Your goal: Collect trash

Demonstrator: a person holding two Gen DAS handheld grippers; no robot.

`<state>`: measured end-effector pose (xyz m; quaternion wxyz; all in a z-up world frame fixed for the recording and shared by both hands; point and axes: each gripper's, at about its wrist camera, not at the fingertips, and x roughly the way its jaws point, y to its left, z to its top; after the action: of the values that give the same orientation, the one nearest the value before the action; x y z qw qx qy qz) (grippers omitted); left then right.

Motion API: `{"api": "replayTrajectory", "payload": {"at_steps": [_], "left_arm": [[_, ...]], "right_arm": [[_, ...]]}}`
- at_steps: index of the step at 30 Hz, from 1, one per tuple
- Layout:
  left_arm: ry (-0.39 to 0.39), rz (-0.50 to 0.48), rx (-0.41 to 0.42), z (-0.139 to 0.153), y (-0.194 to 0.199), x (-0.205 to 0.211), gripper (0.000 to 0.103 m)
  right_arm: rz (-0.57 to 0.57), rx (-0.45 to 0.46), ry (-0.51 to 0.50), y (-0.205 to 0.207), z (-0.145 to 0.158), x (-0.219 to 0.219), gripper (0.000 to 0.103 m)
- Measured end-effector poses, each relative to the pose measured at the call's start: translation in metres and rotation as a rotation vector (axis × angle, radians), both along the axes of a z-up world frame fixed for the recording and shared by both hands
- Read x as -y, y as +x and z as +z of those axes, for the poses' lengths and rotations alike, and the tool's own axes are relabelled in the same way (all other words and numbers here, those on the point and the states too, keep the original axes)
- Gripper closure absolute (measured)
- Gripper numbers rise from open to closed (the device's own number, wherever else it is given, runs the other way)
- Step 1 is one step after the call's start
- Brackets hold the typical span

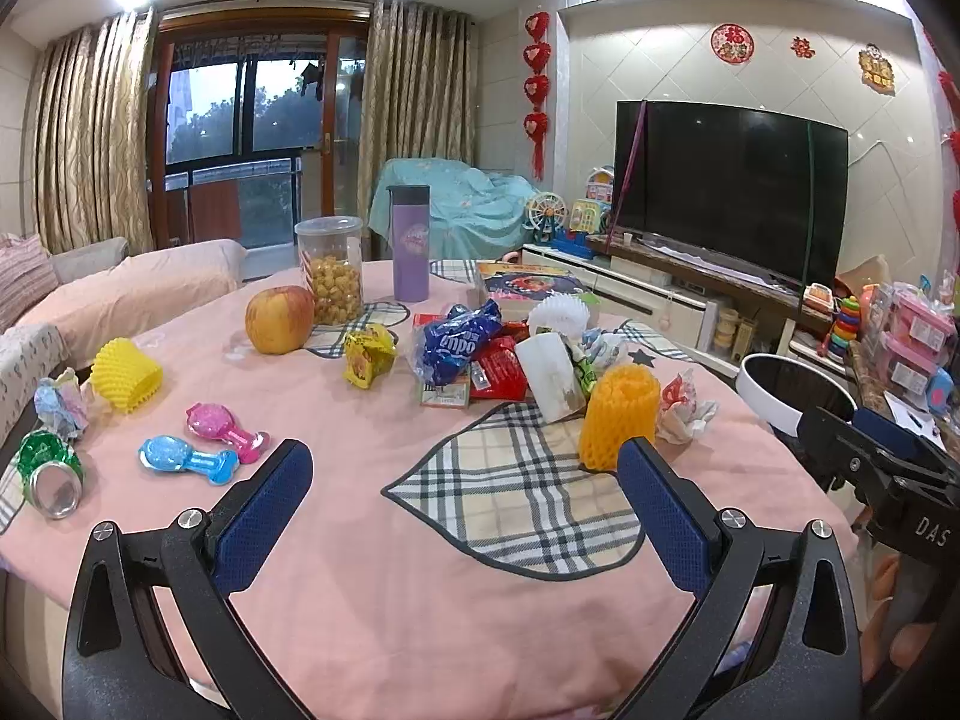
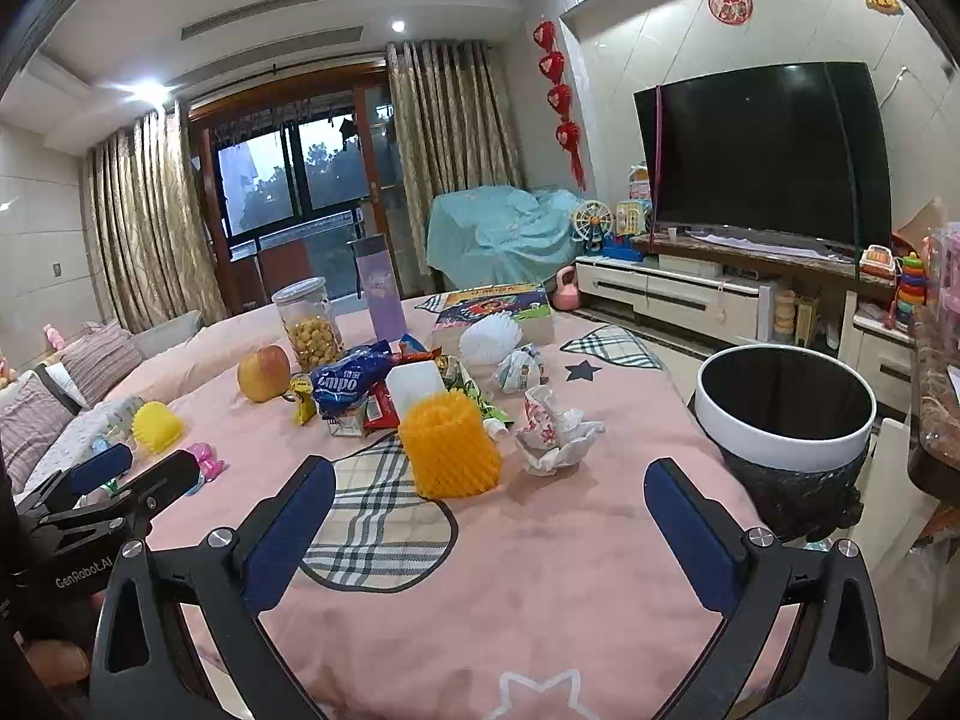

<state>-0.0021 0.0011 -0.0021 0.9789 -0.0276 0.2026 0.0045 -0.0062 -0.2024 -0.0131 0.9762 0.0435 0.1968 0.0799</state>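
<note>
Two blue-padded fingers of my left gripper (image 1: 465, 474) stand spread wide over the pink tablecloth (image 1: 372, 600), nothing between them, an orange foam fruit net (image 1: 618, 420) just beyond the right pad. From my right gripper (image 2: 489, 498), likewise spread and empty, crumpled paper (image 2: 552, 429) lies ahead; the white-rimmed trash bin (image 2: 786, 414) stands beside the table at right

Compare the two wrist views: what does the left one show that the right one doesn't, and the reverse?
Left only: a crushed green can and a blue toy near the table's left edge.

Right only: the whole white-rimmed bin, plus a pink kettlebell on the floor.

Both: the orange foam net, apple, blue snack bag and crumpled paper; both grippers open and empty.
</note>
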Motion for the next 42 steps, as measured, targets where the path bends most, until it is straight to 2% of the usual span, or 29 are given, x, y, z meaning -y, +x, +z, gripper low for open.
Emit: {"api": "replayTrajectory", "payload": {"at_steps": [9, 17, 25, 31, 33, 36, 37, 39, 42], "left_arm": [[0.004, 0.000, 0.000, -0.001, 0.001, 0.000, 0.000], [0.001, 0.002, -0.013, -0.004, 0.006, -0.004, 0.000], [-0.007, -0.002, -0.071, -0.014, 0.015, -0.008, 0.000], [-0.028, -0.023, -0.161, -0.025, 0.032, -0.007, 0.000], [-0.023, -0.037, -0.139, -0.031, 0.040, -0.004, 0.000], [-0.017, -0.064, -0.154, -0.037, 0.052, 0.005, 0.000], [-0.040, -0.075, -0.158, -0.038, 0.054, 0.008, 0.000], [-0.023, -0.093, -0.170, -0.041, 0.064, 0.014, 0.000], [-0.006, -0.114, -0.195, -0.043, 0.080, 0.022, 0.000]], "right_arm": [[0.006, -0.010, -0.007, 0.000, -0.002, -0.002, 0.000], [0.006, 0.021, -0.011, -0.003, -0.001, -0.003, 0.000], [0.011, 0.004, -0.009, 0.002, -0.004, -0.005, 0.000], [0.009, -0.045, -0.004, 0.019, -0.010, 0.001, 0.000], [0.002, -0.075, 0.007, 0.028, -0.015, 0.006, 0.000], [-0.007, -0.131, 0.025, 0.046, -0.024, 0.018, 0.001], [-0.010, -0.142, 0.025, 0.051, -0.026, 0.020, 0.001], [-0.016, -0.174, 0.029, 0.063, -0.033, 0.026, 0.001], [-0.014, -0.216, 0.049, 0.079, -0.040, 0.036, 0.006]]}}
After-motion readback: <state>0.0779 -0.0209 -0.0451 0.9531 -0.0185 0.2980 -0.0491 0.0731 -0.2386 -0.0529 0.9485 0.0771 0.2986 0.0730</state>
